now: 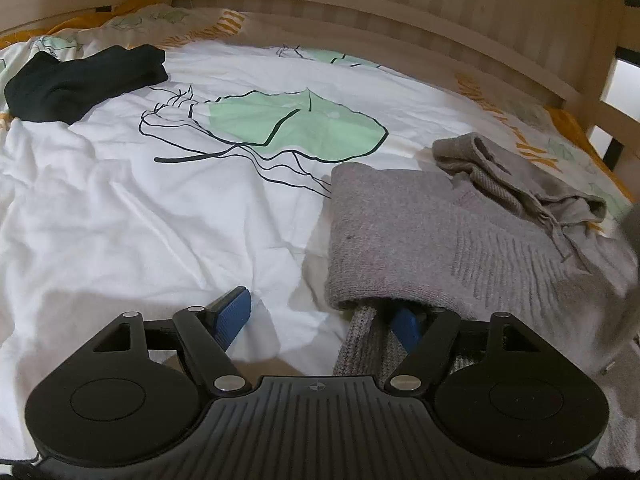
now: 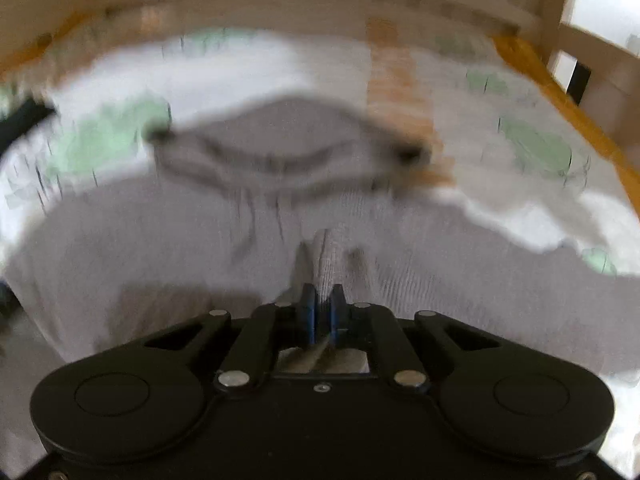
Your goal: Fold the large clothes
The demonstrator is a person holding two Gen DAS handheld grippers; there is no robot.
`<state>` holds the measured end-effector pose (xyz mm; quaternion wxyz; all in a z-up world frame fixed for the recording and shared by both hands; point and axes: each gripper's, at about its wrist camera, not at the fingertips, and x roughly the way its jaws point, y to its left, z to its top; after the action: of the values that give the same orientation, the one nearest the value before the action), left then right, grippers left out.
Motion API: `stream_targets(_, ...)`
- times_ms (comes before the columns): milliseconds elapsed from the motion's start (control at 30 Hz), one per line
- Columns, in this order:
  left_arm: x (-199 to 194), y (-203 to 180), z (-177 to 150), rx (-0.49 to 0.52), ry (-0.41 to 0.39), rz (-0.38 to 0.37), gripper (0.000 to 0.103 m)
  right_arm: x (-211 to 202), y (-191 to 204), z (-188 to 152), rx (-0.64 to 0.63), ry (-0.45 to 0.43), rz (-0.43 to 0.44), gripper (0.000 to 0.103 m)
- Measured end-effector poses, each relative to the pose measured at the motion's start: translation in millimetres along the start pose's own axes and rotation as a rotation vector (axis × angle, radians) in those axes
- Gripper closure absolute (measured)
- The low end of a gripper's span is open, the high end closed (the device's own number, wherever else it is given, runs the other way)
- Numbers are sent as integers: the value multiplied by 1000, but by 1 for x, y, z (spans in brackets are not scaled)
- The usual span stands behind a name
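Your left gripper (image 1: 320,320) is spread wide, its right finger (image 1: 406,326) tucked under the grey sweater's (image 1: 420,240) folded edge, left finger on the bare duvet (image 1: 120,208); nothing pinched. Your right gripper (image 2: 322,308) is clamped tight on a ridge of the same sweater; that view is blurred. Sweater lies on the duvet's right side. Black garment (image 1: 80,80) lies far left, well apart. No containers.

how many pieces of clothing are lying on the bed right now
3, as far as shows: a black garment at the bed's far left, a grey knit sweater at the right, and a smaller grey-brown garment lying on the sweater's far end. More could lie outside the views.
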<state>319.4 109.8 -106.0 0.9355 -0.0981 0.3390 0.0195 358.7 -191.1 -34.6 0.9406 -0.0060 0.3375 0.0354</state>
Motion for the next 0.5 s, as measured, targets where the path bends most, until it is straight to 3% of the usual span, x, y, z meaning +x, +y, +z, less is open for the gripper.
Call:
stream_targets(67,0,0,0,-1,-2,-1,30,-36,-21,8,74,-139,65,91)
stream_targets(133,0,0,0,2,-5,1,30,-57,-40,2,104,-210,53,91)
stream_targets(200,0,-1,-1,5,-6,4,30,-55,-61,-15,145,-167,29,89)
stream_targets(333,0,-1,-1,7,-4,3,29,-16,-88,-63,167,82,-39,78)
stream_targets(367,0,-1,0,6,-4,3,29,-14,-92,-71,175,95,-38,75)
stream_targets(467,0,-1,-1,12,-5,7,29,-24,-100,-80,203,57,-11,54)
stream_targets(500,0,-1,-1,12,-5,6,29,-27,-101,-80,199,42,-11,52)
